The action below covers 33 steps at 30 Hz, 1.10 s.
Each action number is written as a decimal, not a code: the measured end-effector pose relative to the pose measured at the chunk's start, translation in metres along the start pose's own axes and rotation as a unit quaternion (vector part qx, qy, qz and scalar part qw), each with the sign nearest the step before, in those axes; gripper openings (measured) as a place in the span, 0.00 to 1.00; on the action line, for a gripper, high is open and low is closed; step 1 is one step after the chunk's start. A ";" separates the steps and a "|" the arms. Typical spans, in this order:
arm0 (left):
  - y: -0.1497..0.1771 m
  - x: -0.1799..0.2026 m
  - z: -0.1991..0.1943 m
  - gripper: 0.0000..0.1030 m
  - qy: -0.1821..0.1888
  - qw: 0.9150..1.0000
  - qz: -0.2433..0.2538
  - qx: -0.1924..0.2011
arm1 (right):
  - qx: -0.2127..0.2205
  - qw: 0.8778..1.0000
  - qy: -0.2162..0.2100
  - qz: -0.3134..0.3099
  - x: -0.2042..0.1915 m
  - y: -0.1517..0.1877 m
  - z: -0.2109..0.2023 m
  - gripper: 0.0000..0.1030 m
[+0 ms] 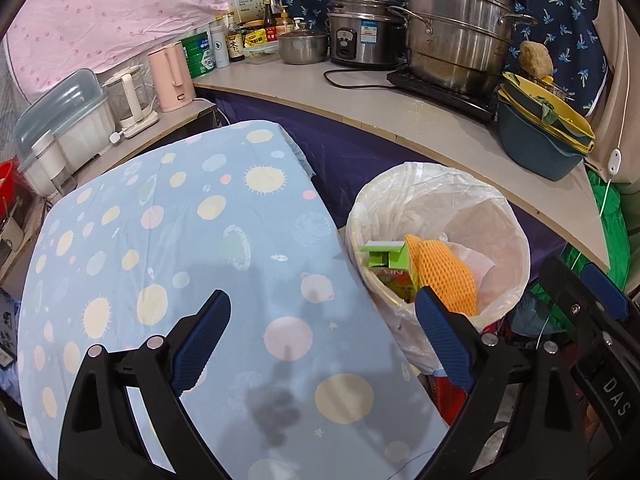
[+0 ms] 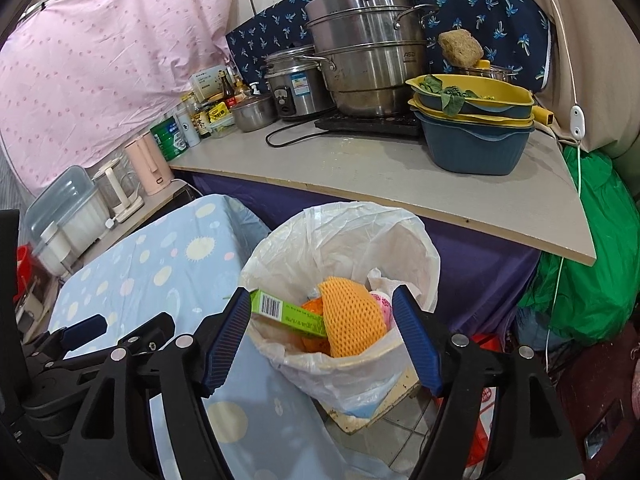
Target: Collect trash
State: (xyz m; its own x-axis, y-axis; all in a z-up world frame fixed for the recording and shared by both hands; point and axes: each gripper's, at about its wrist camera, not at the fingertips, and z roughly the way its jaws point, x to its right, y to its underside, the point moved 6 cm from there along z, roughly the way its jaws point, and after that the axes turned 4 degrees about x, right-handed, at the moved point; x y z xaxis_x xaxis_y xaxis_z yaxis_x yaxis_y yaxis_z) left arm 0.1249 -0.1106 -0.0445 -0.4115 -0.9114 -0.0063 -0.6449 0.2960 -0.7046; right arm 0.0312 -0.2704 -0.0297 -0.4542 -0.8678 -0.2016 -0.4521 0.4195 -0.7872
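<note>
**Bin and both grippers, as they stand**

Left gripper [image 1: 322, 314]: fingers spread wide, nothing between them, over the spotted blue cloth [image 1: 168, 248]; its right finger tip overlaps the bin's near rim.

Right gripper [image 2: 322, 312]: fingers wide apart, empty, framing the bin's mouth.

Trash bin [image 2: 400, 240] (white bag liner): holds a green carton [image 2: 288, 314], orange foam net [image 2: 352, 316], pink-white wrapper [image 2: 382, 304].

Counter [image 2: 360, 168] beyond the fingers.

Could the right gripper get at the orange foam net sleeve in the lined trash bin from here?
Probably yes. The right gripper is open and empty above the white-lined trash bin, and the orange foam net sleeve lies on top of the pile; only the green cardboard box leans alongside it.
</note>
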 end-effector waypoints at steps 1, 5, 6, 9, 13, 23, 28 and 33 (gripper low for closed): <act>0.002 0.000 -0.001 0.87 -0.001 1.000 0.002 -0.001 | -0.001 1.000 0.002 -0.002 0.000 0.002 -0.001 0.71; 0.013 0.001 -0.005 0.87 -0.006 1.000 0.011 -0.002 | -0.002 1.000 0.009 -0.014 -0.002 0.009 -0.007 0.74; 0.016 0.001 -0.006 0.87 -0.008 1.000 0.012 -0.003 | -0.003 1.000 0.009 -0.015 -0.003 0.012 -0.009 0.74; 0.024 0.000 -0.009 0.87 -0.014 1.000 0.017 -0.006 | -0.005 1.000 0.008 -0.015 -0.002 0.018 -0.014 0.78; 0.035 -0.004 -0.011 0.87 -0.019 1.000 0.013 -0.014 | -0.011 1.000 0.007 -0.018 -0.001 0.025 -0.017 0.81; 0.055 -0.018 -0.013 0.87 -0.037 0.999 -0.006 -0.032 | -0.032 0.999 0.010 -0.031 0.004 0.042 -0.022 0.83; 0.066 -0.019 -0.017 0.87 -0.041 0.998 -0.003 -0.038 | -0.036 0.998 0.012 -0.052 0.002 0.050 -0.026 0.93; 0.078 -0.019 -0.023 0.87 -0.046 0.998 -0.009 -0.044 | -0.043 0.997 0.013 -0.061 0.004 0.055 -0.028 0.93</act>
State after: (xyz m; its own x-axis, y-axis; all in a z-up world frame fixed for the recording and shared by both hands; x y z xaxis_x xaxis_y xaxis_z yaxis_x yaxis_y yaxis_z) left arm 0.0679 -0.0636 -0.0828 -0.3408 -0.9381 -0.0623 -0.7068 0.2994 -0.6409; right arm -0.0171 -0.2430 -0.0574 -0.4113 -0.9069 -0.0917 -0.5691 0.3341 -0.7513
